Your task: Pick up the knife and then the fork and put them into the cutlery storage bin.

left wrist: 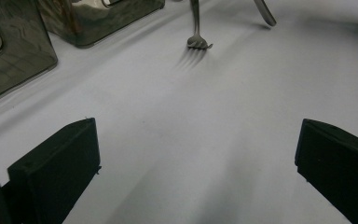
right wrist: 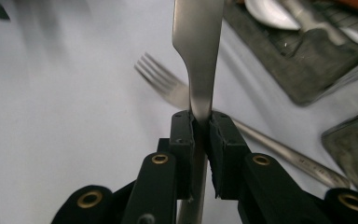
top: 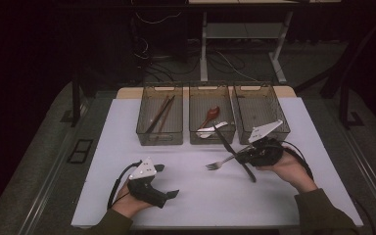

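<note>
The right gripper (right wrist: 199,122) clamps a knife (right wrist: 198,56) above the fork (top: 220,163), neither binned yet; the left gripper (left wrist: 196,158) rests wide open, empty.

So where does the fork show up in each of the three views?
High view: the fork is right of centre on the white table, tines pointing left, just left of the right gripper.
Left gripper view: the fork is at top centre, tines toward the camera.
Right gripper view: the fork runs diagonally behind the fingers, tines at upper left.
Shared landmark: the knife clamped in the right gripper, beside the fork.
</note>
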